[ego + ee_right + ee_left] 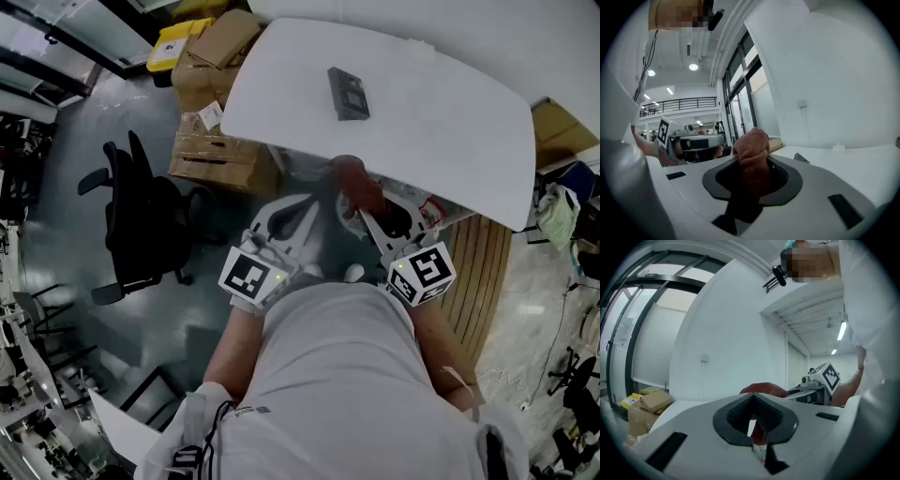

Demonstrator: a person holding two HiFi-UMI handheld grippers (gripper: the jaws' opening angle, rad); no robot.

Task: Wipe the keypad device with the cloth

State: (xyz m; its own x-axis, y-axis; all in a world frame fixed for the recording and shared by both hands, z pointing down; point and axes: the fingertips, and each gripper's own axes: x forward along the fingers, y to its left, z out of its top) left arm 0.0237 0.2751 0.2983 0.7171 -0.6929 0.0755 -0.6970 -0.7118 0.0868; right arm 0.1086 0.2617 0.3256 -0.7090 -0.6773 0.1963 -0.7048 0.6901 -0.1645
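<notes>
The keypad device (pixel 348 94), dark grey and flat, lies on the white table (pixel 450 122) towards its far side; it shows as a small dark slab (pixel 801 158) in the right gripper view. My right gripper (pixel 364 214) is shut on a reddish-brown cloth (pixel 359 185) at the table's near edge. That cloth (pixel 751 154) stands bunched up between the jaws of the right gripper (pixel 750 187). My left gripper (pixel 302 214) is level beside it, shut with nothing held. In the left gripper view the cloth (pixel 761 389) shows beyond the left gripper (pixel 754 423).
Cardboard boxes (pixel 211 103) and a yellow box (pixel 173 42) are stacked on the floor left of the table. A black office chair (pixel 141 220) stands further left. Wooden slats (pixel 480 281) lie under the table's right end.
</notes>
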